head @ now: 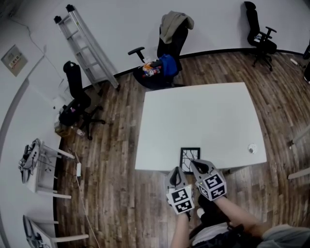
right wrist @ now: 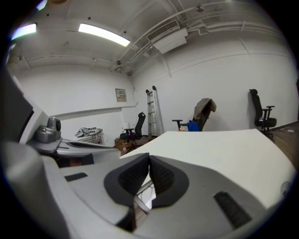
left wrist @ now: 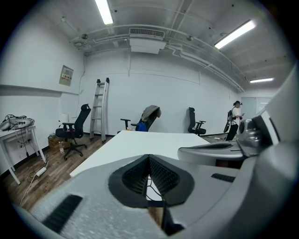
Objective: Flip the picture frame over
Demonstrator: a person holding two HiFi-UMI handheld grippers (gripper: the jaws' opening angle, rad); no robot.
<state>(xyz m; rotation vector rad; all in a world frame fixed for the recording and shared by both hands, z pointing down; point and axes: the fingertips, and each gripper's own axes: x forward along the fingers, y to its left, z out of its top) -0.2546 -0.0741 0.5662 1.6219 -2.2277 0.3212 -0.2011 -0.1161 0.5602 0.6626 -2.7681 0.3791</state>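
Black picture frame (head: 190, 159) lies just ahead of left gripper (head: 177, 170) and right gripper (head: 195, 164).

Head view overlooks the table (head: 203, 121); gripper views skim it

Lighting was bright and even from ceiling tube lights (left wrist: 103, 11), blown out to white streaks in both gripper views, and the white table (head: 203, 116) sat near overexposed, flat and low in contrast. All views had heavy fisheye: walls and the wood floor (head: 116, 193) bowed at the edges, and both gripper views had black vignetted corners. Close up, the left gripper (left wrist: 149, 161) and right gripper (right wrist: 149, 161) looked soft and out of focus, while the far room was sharper.
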